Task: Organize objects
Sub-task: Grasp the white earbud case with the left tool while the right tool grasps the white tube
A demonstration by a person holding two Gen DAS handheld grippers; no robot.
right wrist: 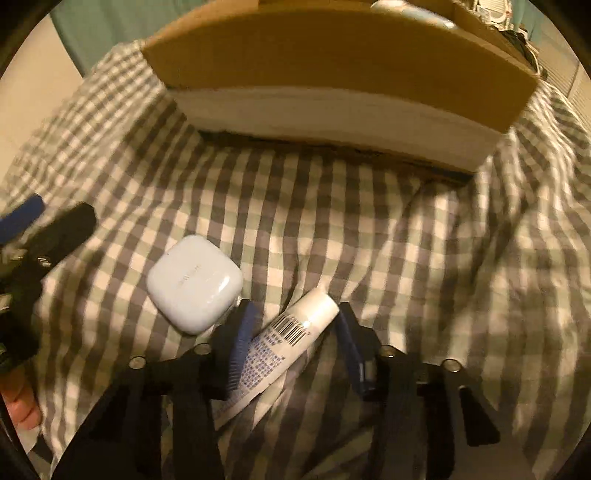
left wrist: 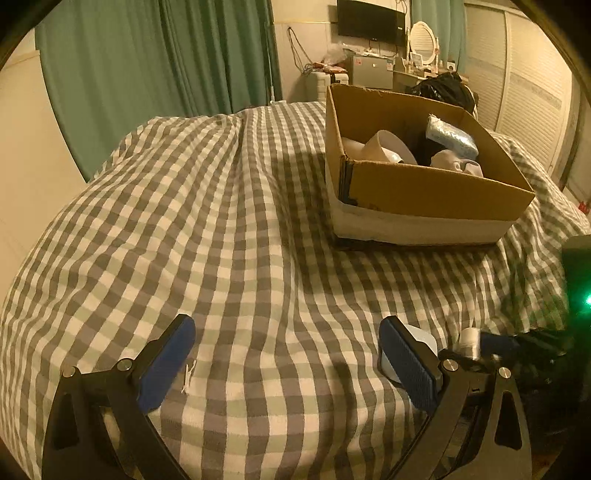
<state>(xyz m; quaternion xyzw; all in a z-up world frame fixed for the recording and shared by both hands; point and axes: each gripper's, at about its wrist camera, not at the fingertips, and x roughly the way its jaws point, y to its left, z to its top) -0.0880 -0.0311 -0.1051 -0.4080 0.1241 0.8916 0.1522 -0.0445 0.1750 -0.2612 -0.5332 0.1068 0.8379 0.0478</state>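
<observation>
A white tube (right wrist: pixel 291 332) with a barcode lies on the checked bedspread between the fingers of my right gripper (right wrist: pixel 295 321). The jaws are narrowed around it, close to both sides; contact is unclear. A white earbud case (right wrist: pixel 194 282) lies just left of the tube; it also shows behind my left gripper's right finger (left wrist: pixel 421 341). My left gripper (left wrist: pixel 288 354) is open and empty over the bedspread. The cardboard box (left wrist: pixel 436 188) stands ahead on the bed with a tape roll (left wrist: pixel 388 146) and wrapped items inside; it also shows in the right wrist view (right wrist: pixel 332 59).
The checked bedspread (left wrist: pixel 221 240) covers the bed. Green curtains (left wrist: pixel 147 66), a wall TV (left wrist: pixel 371 22), a dresser with a mirror (left wrist: pixel 423 38) and a black bag (left wrist: pixel 443 88) stand beyond. My left gripper shows at the left edge of the right wrist view (right wrist: pixel 44 236).
</observation>
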